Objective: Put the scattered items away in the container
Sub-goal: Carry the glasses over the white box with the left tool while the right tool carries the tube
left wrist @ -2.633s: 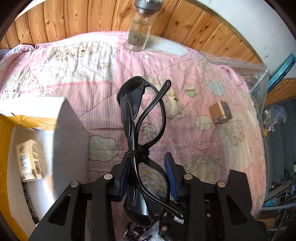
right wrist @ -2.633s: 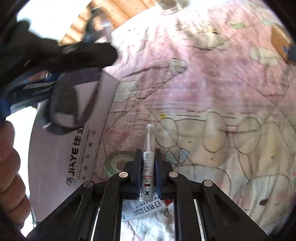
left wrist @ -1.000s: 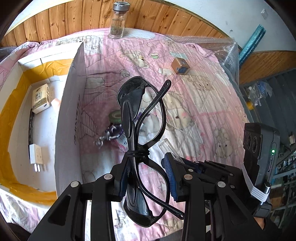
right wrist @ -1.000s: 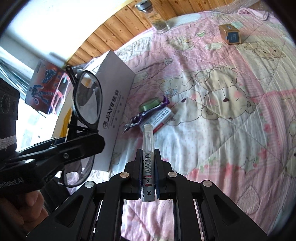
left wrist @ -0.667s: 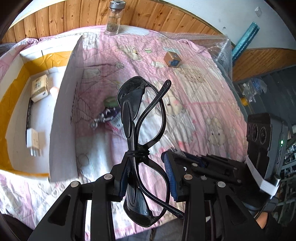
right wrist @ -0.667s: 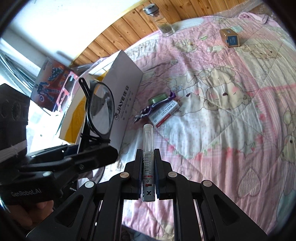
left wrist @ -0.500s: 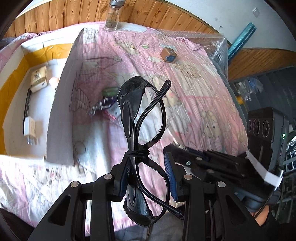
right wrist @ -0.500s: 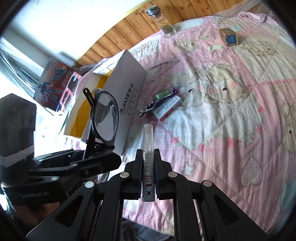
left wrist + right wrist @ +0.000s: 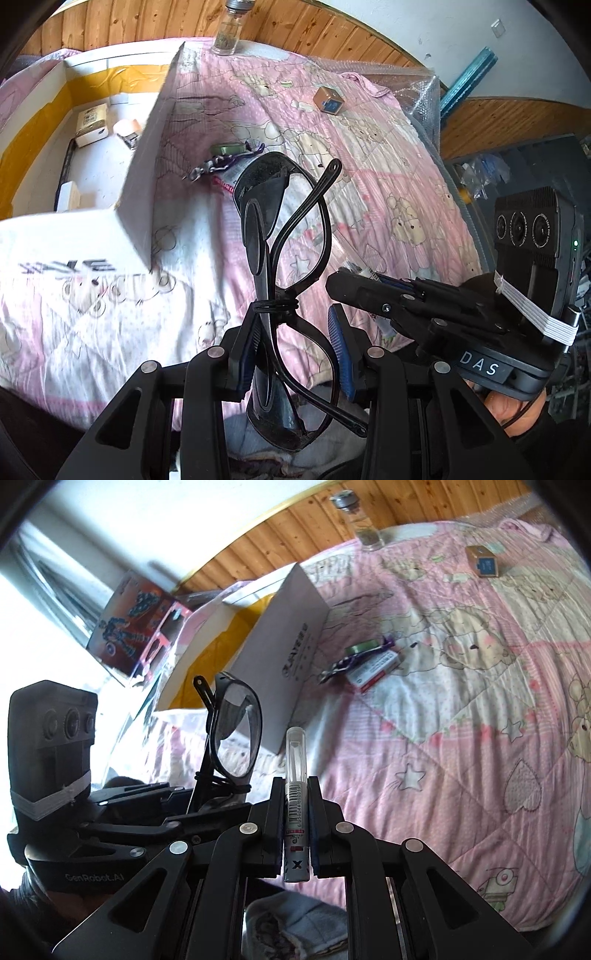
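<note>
My left gripper (image 9: 295, 343) is shut on a pair of folded black glasses (image 9: 280, 236) that stand upright between its blue pads. My right gripper (image 9: 295, 805) is shut on a pen with a clear cap (image 9: 295, 764), pointing forward. Both hang above the near edge of the pink quilt, side by side. The white box (image 9: 147, 147) with yellow tape inside stands open to the left and ahead; the box (image 9: 291, 635) shows its printed side in the right wrist view. The glasses (image 9: 232, 731) appear there too, at lower left.
On the quilt next to the box lie a green tape roll (image 9: 364, 648), a purple clip (image 9: 347, 662) and a red-and-white staples box (image 9: 375, 670). Farther back sit a brown cube (image 9: 482, 559) and a glass jar (image 9: 360, 520). A cream packet (image 9: 90, 122) lies in the box.
Both grippers have drawn back and risen from the quilt, so the box and loose items look smaller and farther. Each has kept its hold on its item throughout.
</note>
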The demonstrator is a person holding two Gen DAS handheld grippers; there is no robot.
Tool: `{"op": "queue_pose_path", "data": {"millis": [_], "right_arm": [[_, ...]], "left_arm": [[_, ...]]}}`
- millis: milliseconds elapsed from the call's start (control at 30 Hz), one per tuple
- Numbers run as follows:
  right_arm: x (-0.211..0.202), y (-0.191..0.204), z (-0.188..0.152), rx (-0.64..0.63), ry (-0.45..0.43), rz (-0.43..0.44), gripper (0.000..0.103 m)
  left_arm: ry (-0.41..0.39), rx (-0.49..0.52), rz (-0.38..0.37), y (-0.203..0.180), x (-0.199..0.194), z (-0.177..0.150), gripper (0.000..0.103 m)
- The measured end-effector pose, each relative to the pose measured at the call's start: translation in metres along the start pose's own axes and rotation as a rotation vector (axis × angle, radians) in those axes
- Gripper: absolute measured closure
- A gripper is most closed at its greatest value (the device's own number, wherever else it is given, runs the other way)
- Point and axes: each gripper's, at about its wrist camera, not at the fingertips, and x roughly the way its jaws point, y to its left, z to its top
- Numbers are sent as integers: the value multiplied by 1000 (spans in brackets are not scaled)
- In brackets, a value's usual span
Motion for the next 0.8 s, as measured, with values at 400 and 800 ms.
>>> {"op": "queue_pose_path", "data": {"millis": [400,800], "right_arm": [[3,45,1,-127,24,26,92],[9,79,19,-200,31,31,92]], "left_arm": [[-70,-29,-1,19,-30,-10,66],[-176,-72,-24,46,-73,-2,66]]}}
